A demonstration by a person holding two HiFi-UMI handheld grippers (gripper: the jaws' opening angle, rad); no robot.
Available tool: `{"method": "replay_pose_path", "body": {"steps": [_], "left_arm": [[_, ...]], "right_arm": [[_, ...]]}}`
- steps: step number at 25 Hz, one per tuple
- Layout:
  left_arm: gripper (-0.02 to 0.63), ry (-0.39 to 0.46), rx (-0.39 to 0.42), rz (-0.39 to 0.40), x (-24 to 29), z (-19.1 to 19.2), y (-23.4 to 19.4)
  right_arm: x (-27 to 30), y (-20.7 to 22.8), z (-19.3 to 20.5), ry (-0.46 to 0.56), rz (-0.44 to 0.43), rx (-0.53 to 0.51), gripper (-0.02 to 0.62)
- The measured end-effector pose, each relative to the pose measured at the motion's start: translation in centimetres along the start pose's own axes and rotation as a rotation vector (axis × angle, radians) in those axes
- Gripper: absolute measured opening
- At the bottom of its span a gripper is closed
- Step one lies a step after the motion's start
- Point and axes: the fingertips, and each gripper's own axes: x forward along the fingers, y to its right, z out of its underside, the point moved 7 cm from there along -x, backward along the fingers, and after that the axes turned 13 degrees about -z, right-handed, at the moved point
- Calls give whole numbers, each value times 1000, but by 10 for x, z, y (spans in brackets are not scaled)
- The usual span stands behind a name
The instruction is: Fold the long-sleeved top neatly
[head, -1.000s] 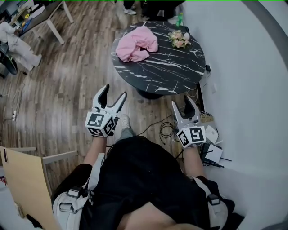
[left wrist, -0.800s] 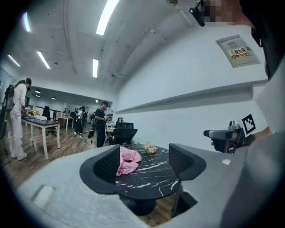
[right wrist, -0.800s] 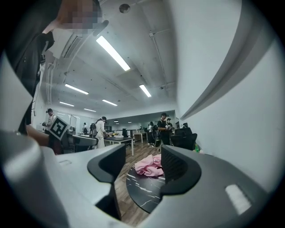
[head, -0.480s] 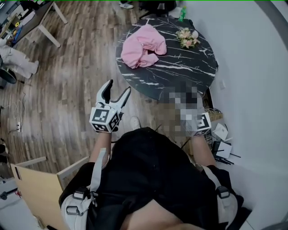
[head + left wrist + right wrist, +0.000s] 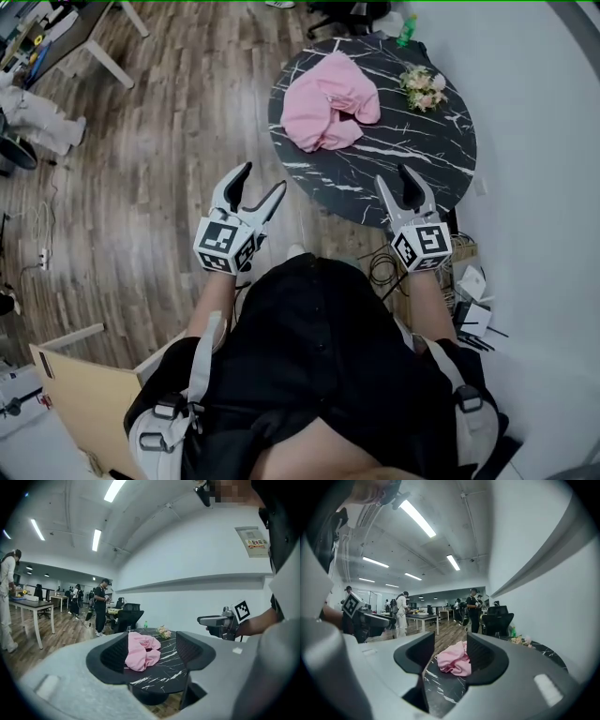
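The pink long-sleeved top (image 5: 328, 103) lies crumpled on the left half of a round black marble table (image 5: 412, 155). Both grippers are held out level in front of the person, short of the top. The left gripper (image 5: 260, 183) hangs over the wood floor just left of the table's near edge. The right gripper (image 5: 396, 178) reaches the table's near rim. Both sets of jaws are closing a little with nothing between them. In the left gripper view the top (image 5: 140, 651) shows far ahead between the pads; in the right gripper view the top (image 5: 454, 660) does too.
A small bunch of flowers (image 5: 422, 87) and a green bottle (image 5: 405, 28) stand at the table's far side. Cables and boxes (image 5: 469, 291) lie by the white wall on the right. A cardboard sheet (image 5: 75, 403) leans at the lower left. People (image 5: 100, 606) stand in the office behind.
Both grippers have moved forward toward the table, which now sits nearer in the head view. The right gripper has come from over the floor cables to the table's near rim.
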Motion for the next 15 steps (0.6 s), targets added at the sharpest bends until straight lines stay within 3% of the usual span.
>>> {"method": "replay_pose_path", "body": {"steps": [8, 15], "left_arm": [[318, -35, -40, -10, 20, 18, -20], [318, -41, -31, -49, 53, 11, -37]], "right_arm": [[18, 22, 14, -62, 39, 27, 199], [68, 58, 23, -137, -16, -34, 198]]}}
